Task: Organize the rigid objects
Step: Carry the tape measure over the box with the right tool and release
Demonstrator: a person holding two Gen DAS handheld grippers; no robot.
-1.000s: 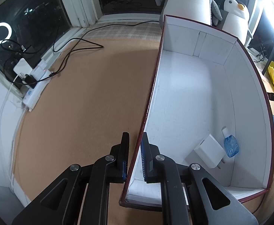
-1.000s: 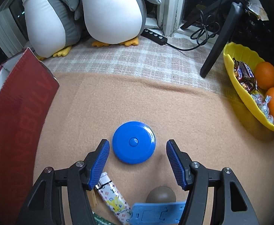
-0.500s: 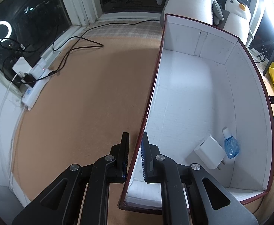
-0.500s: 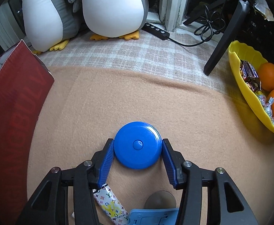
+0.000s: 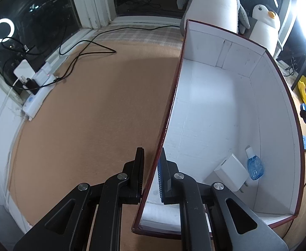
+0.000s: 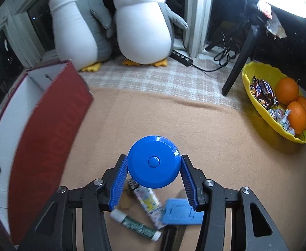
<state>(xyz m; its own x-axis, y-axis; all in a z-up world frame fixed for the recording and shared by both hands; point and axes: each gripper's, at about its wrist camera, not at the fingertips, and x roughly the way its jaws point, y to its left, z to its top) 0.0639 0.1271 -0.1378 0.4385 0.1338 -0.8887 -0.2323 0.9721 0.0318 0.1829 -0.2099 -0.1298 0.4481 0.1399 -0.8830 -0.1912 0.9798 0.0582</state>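
Left wrist view: the left gripper (image 5: 150, 173) is clenched on the near left wall of the white-lined box (image 5: 274, 108), steadying it; a white charger (image 5: 231, 172) and small blue bottle (image 5: 254, 166) lie inside. Right wrist view: the right gripper (image 6: 154, 174) grasps the blue disc (image 6: 154, 162) by its edges, above the tan cloth (image 6: 194, 125), and the box opening lies to its left.

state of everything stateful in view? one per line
Left claw: shut on the box wall.
Right claw: shut on the blue disc.
Box: open-topped, holding a white charger and a small blue bottle.
Yellow bowl: holding oranges and sweets.
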